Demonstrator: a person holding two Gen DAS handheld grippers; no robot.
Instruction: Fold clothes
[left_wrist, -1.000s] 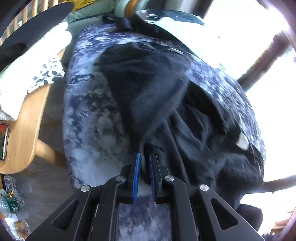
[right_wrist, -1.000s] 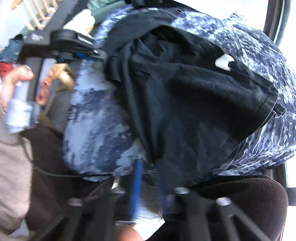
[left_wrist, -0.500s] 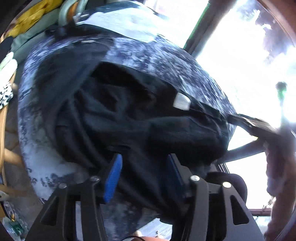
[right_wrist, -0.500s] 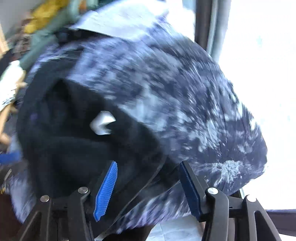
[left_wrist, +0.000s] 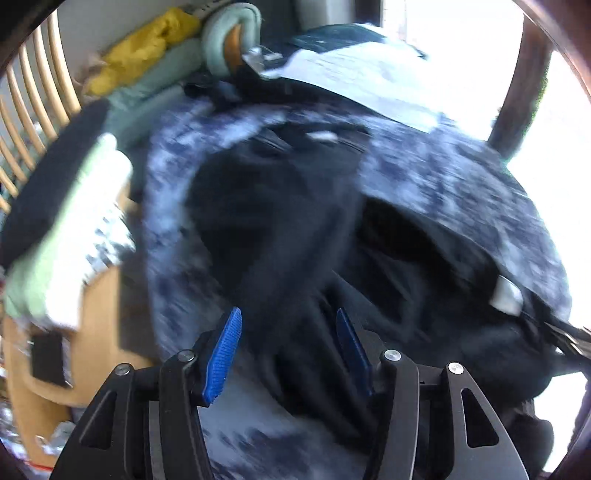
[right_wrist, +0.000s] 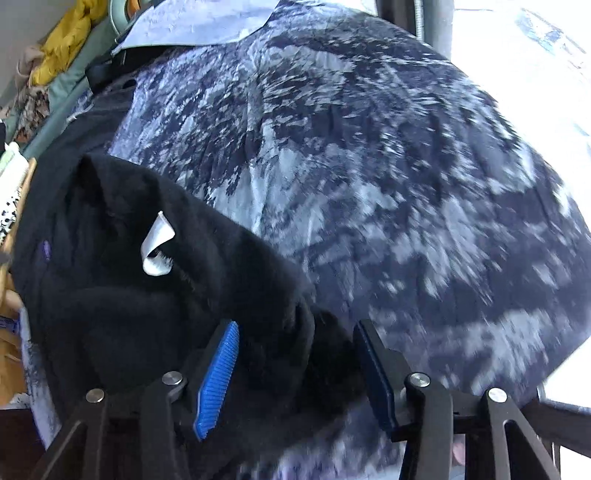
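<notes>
With both pairs of fingers spread, having just let go, the left gripper (left_wrist: 288, 350) and right gripper (right_wrist: 299, 365) hover over the black garment (right_wrist: 129, 295) bunched on the patterned cushion (right_wrist: 369, 166); pinch a clean edge next.

Both cameras are riding on the claws and looking steeply down along their own blue-padded fingers. The left wrist view is sitting close above the black garment (left_wrist: 295, 229), with the left claw (left_wrist: 288, 350) at its lower edge — the frame is badly smeared. The right wrist view is hovering just as near over that garment's right-hand edge, the right claw (right_wrist: 295, 369) low in frame. Both views are sharing the garment, its white label (right_wrist: 157, 245), the blue-and-white patterned cover (right_wrist: 369, 166) beneath it, and — beyond the garment — the yellow cloth (left_wrist: 144, 51).
</notes>
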